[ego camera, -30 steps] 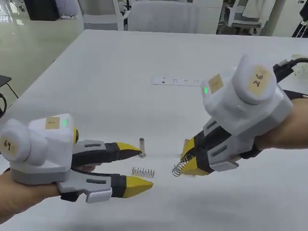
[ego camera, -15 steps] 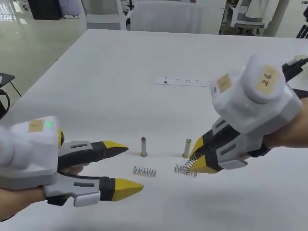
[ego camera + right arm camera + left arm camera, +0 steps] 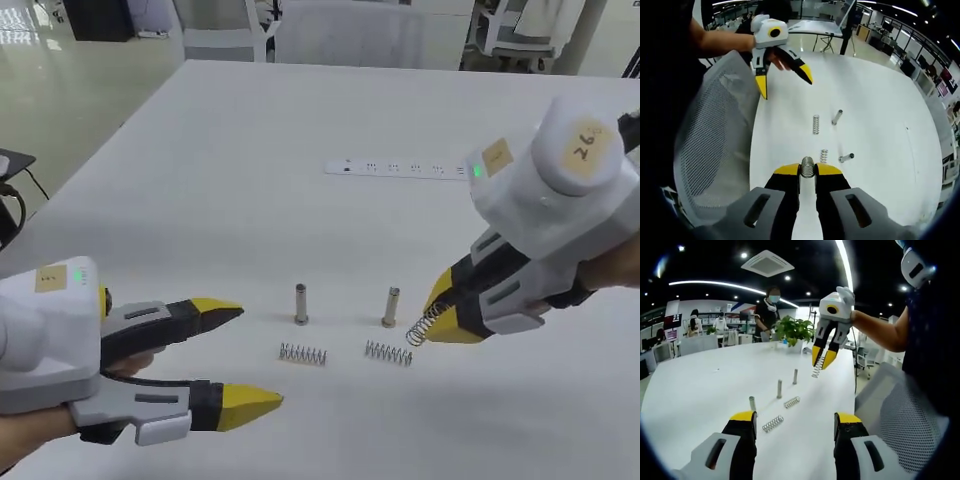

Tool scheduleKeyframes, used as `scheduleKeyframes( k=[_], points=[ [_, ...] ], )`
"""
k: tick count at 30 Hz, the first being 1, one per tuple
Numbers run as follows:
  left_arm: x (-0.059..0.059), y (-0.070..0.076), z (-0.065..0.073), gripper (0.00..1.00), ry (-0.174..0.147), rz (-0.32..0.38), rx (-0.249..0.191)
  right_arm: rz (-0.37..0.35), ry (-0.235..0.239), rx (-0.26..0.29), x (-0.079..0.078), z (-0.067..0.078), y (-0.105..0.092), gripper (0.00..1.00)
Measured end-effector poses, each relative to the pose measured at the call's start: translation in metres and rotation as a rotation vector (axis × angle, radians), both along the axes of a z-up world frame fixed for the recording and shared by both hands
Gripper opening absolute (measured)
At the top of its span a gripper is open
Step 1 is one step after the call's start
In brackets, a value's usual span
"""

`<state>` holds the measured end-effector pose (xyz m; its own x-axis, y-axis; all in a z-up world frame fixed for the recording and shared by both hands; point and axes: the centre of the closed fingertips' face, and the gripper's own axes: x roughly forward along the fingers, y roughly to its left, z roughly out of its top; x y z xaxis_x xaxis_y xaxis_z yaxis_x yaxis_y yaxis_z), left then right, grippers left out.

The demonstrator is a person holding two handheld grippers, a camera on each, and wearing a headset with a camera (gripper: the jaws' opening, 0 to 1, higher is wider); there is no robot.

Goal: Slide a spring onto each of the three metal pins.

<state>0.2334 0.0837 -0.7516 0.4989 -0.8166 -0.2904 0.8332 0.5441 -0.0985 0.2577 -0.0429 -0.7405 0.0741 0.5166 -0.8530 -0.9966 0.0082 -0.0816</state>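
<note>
- Right gripper [image 3: 441, 318], fingers clamped on a spring [image 3: 424, 326], hovers beside a pin [image 3: 390, 306].
- Left gripper [image 3: 245, 355] fingers apart.
- Best approach: align the spring upright over the pin, then lower.

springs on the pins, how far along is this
Done: nothing yet; the three pins stand bare in the left gripper view.
In hand: the right gripper is shut on one spring, held off the table close to a pin.
Left: two loose springs lie flat on the table, and the left gripper is open and empty. All three pins need a spring.
</note>
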Motion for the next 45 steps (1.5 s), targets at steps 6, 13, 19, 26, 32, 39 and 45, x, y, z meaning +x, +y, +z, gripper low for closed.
scheduleKeyframes(
  k=[6, 13, 19, 26, 32, 39, 45],
  points=[
    [-0.001, 0.005, -0.005, 0.61, 0.003, 0.028, 0.004, -0.016, -0.011, -0.011, 0.009, 0.003, -0.010, 0.08],
    [-0.002, 0.009, -0.006, 0.62, 0.004, 0.049, 0.003, -0.043, -0.025, -0.031, 0.021, 0.006, -0.024, 0.08],
    [-0.003, 0.009, -0.007, 0.64, 0.000, 0.058, 0.009, -0.059, -0.028, -0.041, 0.029, 0.007, -0.032, 0.08],
    [-0.003, 0.007, -0.008, 0.65, -0.001, 0.061, 0.012, -0.081, -0.041, -0.071, 0.043, 0.011, -0.047, 0.08],
    [-0.004, 0.005, -0.010, 0.66, -0.002, 0.059, 0.023, -0.095, -0.048, -0.089, 0.052, 0.014, -0.056, 0.08],
    [-0.003, 0.004, -0.010, 0.67, -0.005, 0.057, 0.025, -0.127, -0.059, -0.133, 0.068, 0.013, -0.072, 0.08],
    [-0.003, 0.004, -0.011, 0.68, -0.004, 0.056, 0.029, -0.149, -0.058, -0.171, 0.079, 0.007, -0.083, 0.08]
  ],
)
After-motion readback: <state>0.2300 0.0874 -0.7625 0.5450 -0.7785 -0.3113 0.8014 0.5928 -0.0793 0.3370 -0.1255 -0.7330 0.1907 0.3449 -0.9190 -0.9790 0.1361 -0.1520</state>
